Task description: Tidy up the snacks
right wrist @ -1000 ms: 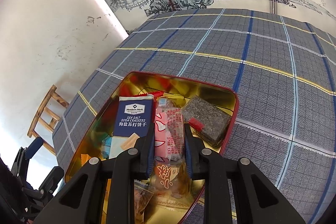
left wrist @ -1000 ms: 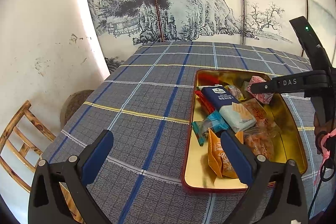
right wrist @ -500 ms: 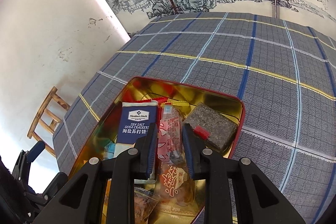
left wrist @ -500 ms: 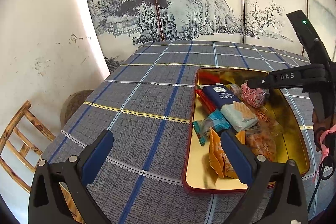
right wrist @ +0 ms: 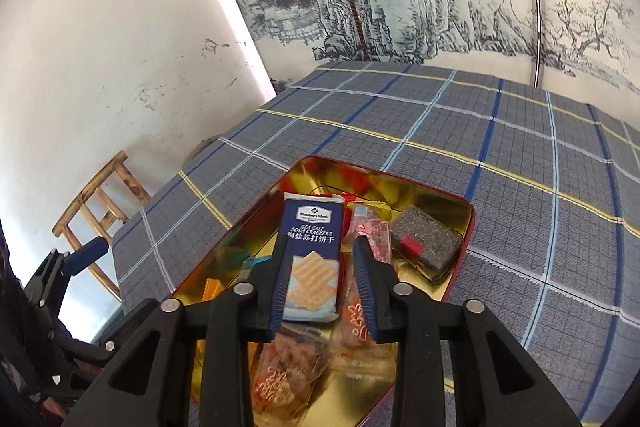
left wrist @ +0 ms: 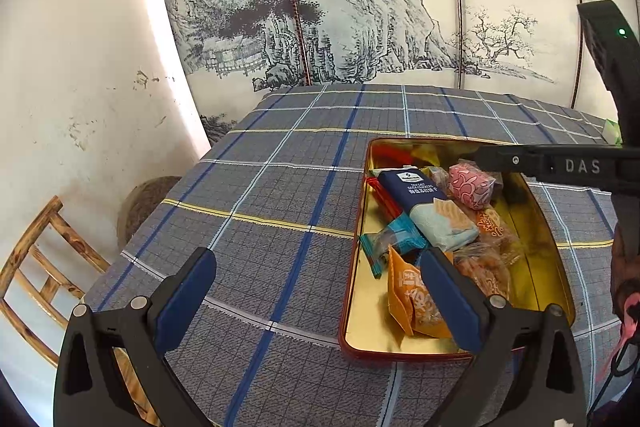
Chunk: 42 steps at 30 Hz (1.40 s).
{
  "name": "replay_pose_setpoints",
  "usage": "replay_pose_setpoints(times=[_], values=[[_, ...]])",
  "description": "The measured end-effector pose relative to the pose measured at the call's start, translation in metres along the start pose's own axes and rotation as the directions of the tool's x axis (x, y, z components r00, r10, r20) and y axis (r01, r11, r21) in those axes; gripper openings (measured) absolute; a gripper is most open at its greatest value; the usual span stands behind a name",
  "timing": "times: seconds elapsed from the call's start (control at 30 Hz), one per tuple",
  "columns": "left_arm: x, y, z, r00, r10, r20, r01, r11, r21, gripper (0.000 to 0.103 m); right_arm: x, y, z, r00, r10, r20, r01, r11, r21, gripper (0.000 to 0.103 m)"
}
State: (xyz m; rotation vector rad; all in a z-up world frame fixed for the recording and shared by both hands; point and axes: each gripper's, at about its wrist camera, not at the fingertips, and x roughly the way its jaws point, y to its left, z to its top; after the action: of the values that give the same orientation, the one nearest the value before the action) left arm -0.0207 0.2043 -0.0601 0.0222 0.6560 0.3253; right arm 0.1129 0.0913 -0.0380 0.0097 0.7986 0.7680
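Observation:
A red tin with a gold inside sits on the plaid tablecloth and holds several snack packets. A pink patterned snack now lies in the tin beside the blue soda-cracker pack and a dark seaweed block. My right gripper hovers above the tin, jaws parted and empty; it enters the left wrist view as a black arm. My left gripper is wide open and empty near the tin's left front corner.
The grey-blue plaid tablecloth covers the table. A wooden chair stands off the table's left edge. An ink-landscape screen backs the table. An orange packet lies at the tin's front.
My right gripper opened and let go of the pink snack, which now rests in the tin, and drew back and up. The left gripper has stayed put.

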Motion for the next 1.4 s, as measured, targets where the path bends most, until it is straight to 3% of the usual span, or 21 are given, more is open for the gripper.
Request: replay_pose_setpoints(times=[0.43,0.53,0.67,0.77,0.87,1.4], values=[[-0.034,-0.015,0.007,0.999,-0.023,0.049,0.023,1.0,0.005,0.101,-0.062,0.022,-0.028,0.985,-0.081,0.15,0.093,0.993,-0.079,0.068],[-0.045,-0.019,0.007,0.996,-0.043,0.082,0.042,0.999,0.005,0.101,-0.084,0.025,-0.04,0.966,-0.129,0.224,0.152,0.984,-0.091,0.075],[-0.059,-0.026,0.007,0.99,-0.073,0.117,0.074,0.997,0.0,0.102,-0.12,0.032,-0.058,0.916,-0.2,0.347,0.248,0.964,-0.099,0.092],[-0.072,-0.03,0.008,0.985,-0.097,0.144,0.098,0.995,0.001,0.102,-0.141,0.038,-0.067,0.88,-0.235,0.413,0.304,0.946,-0.11,0.098],[-0.086,-0.034,0.01,0.977,-0.117,0.176,0.117,0.993,0.011,0.102,-0.157,0.042,-0.075,0.851,-0.266,0.452,0.35,0.93,-0.113,0.1],[-0.154,-0.035,0.011,0.94,-0.131,0.315,0.133,0.991,0.015,0.103,-0.204,0.057,-0.097,0.809,-0.301,0.504,0.404,0.909,-0.106,0.103]])
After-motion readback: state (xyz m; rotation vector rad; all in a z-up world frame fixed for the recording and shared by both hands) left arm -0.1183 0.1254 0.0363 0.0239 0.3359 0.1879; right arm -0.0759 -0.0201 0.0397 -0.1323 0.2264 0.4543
